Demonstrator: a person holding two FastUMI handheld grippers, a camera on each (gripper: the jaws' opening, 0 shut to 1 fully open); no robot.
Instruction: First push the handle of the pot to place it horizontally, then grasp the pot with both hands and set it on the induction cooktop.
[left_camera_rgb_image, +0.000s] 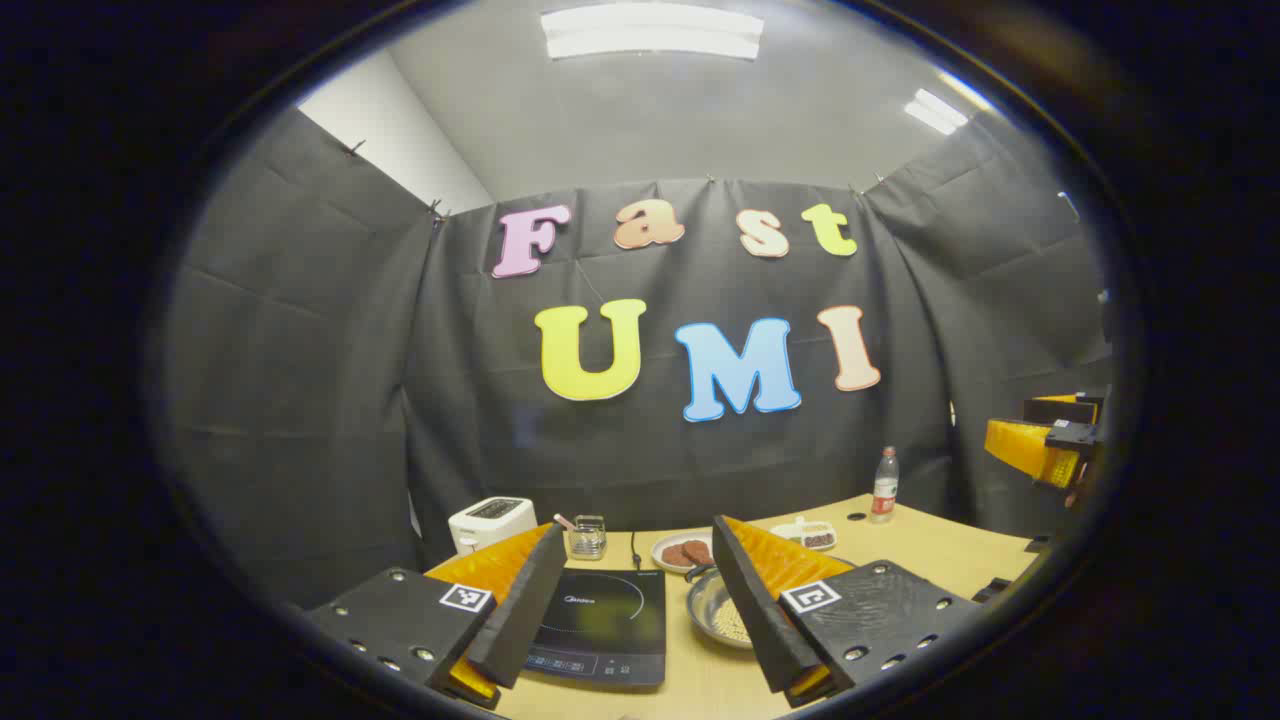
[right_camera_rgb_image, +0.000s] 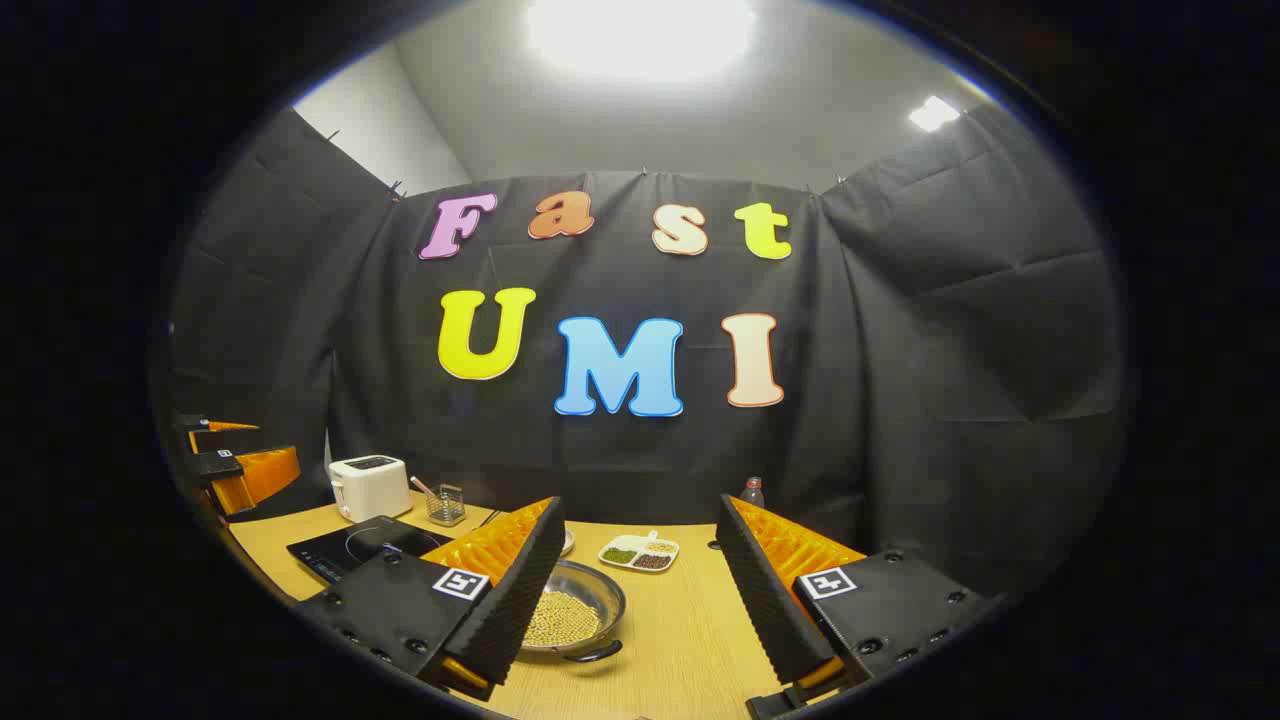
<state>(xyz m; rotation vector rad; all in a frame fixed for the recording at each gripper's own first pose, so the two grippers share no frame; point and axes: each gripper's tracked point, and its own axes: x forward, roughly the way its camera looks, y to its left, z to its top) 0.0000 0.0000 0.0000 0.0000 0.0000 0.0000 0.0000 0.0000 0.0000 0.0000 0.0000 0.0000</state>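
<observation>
Both grippers hang above a wooden table (right_camera_rgb_image: 690, 640) with fingers spread wide and nothing between them. In the left gripper view, the left gripper (left_camera_rgb_image: 630, 620) looks down over the black induction cooktop (left_camera_rgb_image: 600, 625). In the right gripper view, the right gripper (right_camera_rgb_image: 640, 610) has a metal pot (right_camera_rgb_image: 570, 615) just behind its left-hand finger.

The pot sits on the table beside the cooktop, not on it, with one dark handle (right_camera_rgb_image: 590, 655) at its near rim. By the look of things, neither the push nor the lift has begun.

The pot holds small pale beans. Farther back, a divided dish (right_camera_rgb_image: 640, 552) holds sorted beans, and a plate (left_camera_rgb_image: 682, 552) carries dark round patties.
</observation>
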